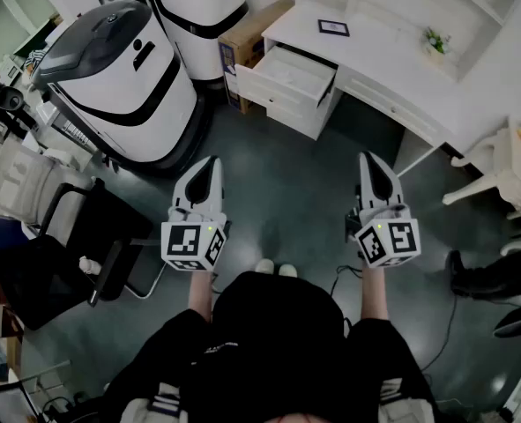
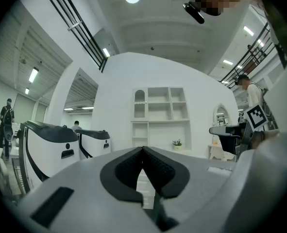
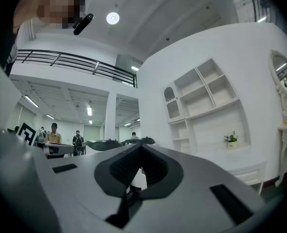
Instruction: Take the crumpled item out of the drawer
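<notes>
- Dark grey floor (image 1: 295, 183) fills the middle of the room, and the person stands on it facing a white corner desk.
- Two white pod-shaped machines (image 1: 119, 77) with black trim stand to the left, one behind the other.
- The white desk (image 1: 392, 60) runs along the far right, with white shelving behind it.
- A black office chair (image 1: 57, 245) sits at the person's left side.
- A brown cardboard box (image 1: 251, 33) stands between the further machine and the desk.
- The desk's top drawer (image 1: 286, 73) is pulled out toward the person, well ahead of both grippers. Its inside looks pale, and from here I cannot make out the crumpled item in it.
- The left gripper (image 1: 209, 161) is held out about level, its dark ribbed jaws pressed together with nothing between them.
- The right gripper (image 1: 370, 157) is held beside it, well apart. Its jaws are likewise pressed together and it is empty.
- A small framed picture (image 1: 333, 27) lies on the desktop above the drawer.
- A little potted plant (image 1: 434, 42) stands further right on the desk.
</notes>
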